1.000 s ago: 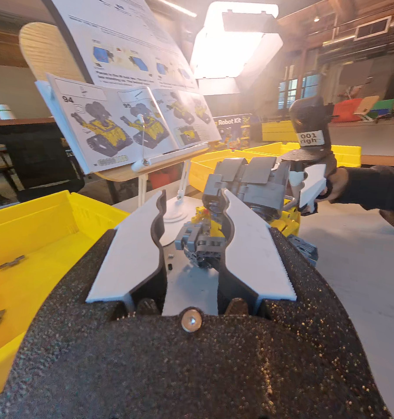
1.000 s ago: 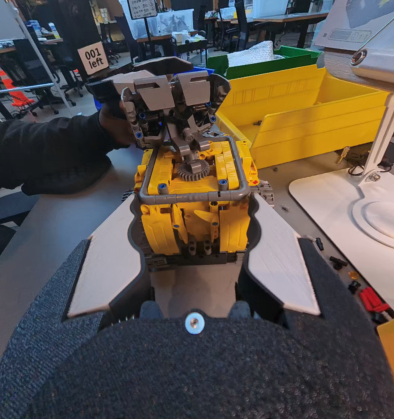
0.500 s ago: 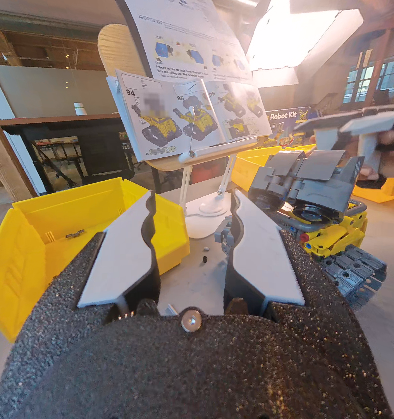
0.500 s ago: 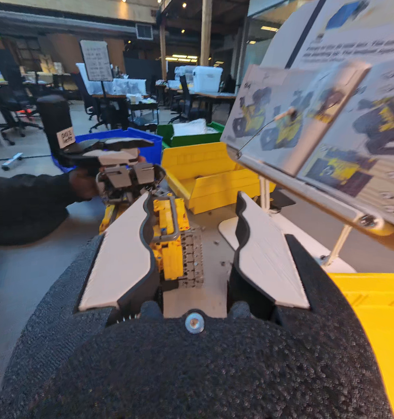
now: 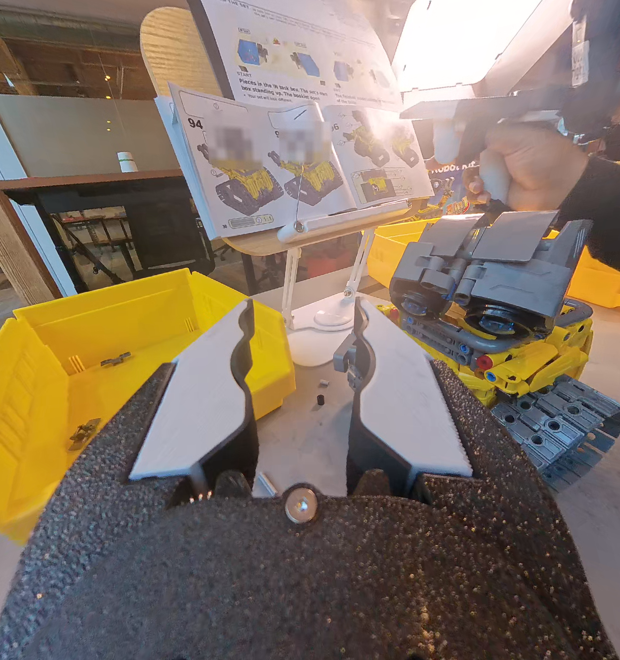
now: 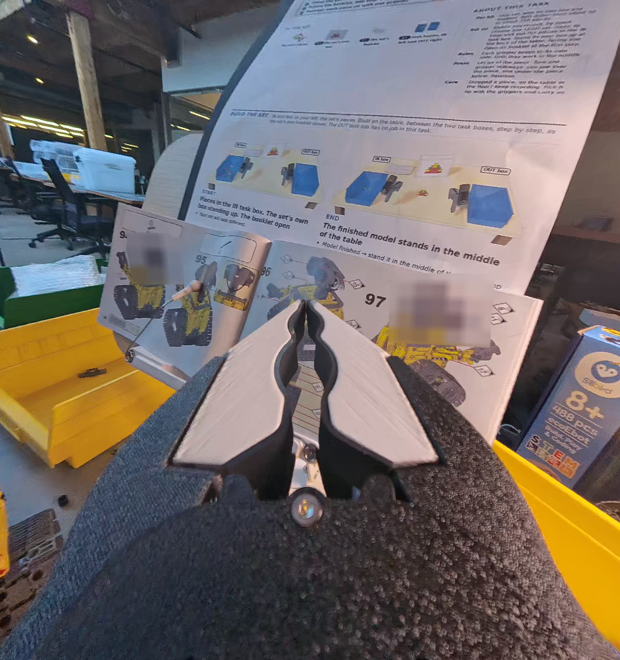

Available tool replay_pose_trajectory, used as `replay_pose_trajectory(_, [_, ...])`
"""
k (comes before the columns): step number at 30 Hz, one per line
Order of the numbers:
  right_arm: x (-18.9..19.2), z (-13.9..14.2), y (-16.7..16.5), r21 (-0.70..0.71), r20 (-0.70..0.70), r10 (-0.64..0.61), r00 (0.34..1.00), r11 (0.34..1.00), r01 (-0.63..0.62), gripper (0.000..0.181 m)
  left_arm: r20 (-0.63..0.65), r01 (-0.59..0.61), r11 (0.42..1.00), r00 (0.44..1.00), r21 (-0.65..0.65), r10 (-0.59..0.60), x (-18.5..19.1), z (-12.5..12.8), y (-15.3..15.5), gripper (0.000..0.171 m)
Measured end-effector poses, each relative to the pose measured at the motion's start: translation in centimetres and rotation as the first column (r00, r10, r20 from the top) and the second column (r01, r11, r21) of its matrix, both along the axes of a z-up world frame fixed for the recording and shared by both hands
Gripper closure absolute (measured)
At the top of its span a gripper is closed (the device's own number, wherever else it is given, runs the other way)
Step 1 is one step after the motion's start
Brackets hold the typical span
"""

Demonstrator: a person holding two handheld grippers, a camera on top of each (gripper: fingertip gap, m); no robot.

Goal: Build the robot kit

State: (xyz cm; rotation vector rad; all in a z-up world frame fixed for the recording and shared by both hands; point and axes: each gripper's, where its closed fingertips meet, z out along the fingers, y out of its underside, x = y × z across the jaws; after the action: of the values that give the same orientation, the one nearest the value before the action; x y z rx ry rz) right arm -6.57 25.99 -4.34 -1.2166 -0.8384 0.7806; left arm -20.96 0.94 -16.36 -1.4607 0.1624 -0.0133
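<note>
A yellow and grey tracked robot model [image 5: 497, 339] stands on the table to the right of my left gripper [image 5: 303, 307]. That gripper is open and empty, low over the table. One grey arm of the model [image 5: 342, 353] shows just behind its right finger. An open instruction booklet [image 5: 301, 171] rests on a white stand behind. My right gripper [image 6: 305, 303] is shut, with its tips right in front of the booklet's right-hand page [image 6: 337, 285]. I see nothing held between them. In the left wrist view the right gripper [image 5: 479, 114] is held up by a hand beside the booklet.
A yellow bin [image 5: 87, 350] with a few small grey parts sits on the left. Tiny black pieces [image 5: 321, 399] lie on the table. Another yellow bin [image 6: 569, 535] and a blue kit box [image 6: 586, 403] are on the right. A large printed sheet [image 6: 408, 143] stands behind the booklet. One gripper's finger ends stand about 30 cm off the other's.
My right gripper has let go of the model's yellow body, risen and swung to the booklet, and shut. My left gripper has drawn back to the left of the model and stayed open.
</note>
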Motion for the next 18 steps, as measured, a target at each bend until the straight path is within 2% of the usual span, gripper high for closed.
replay_pose_trajectory(9, [-2.0,-1.2,1.9,0.067,0.072,-0.067,0.995,0.996,0.062,0.177,-0.007,0.019,0.999,1.0,-0.031,-0.02,0.7,-1.0,0.6,0.117])
replay_pose_trajectory(18, [-2.9,-1.8,1.3,0.078,0.106,-0.04,0.994,0.996,0.032,0.175,-0.022,0.014,0.999,1.0,-0.03,-0.015,0.7,-1.0,0.5,0.117])
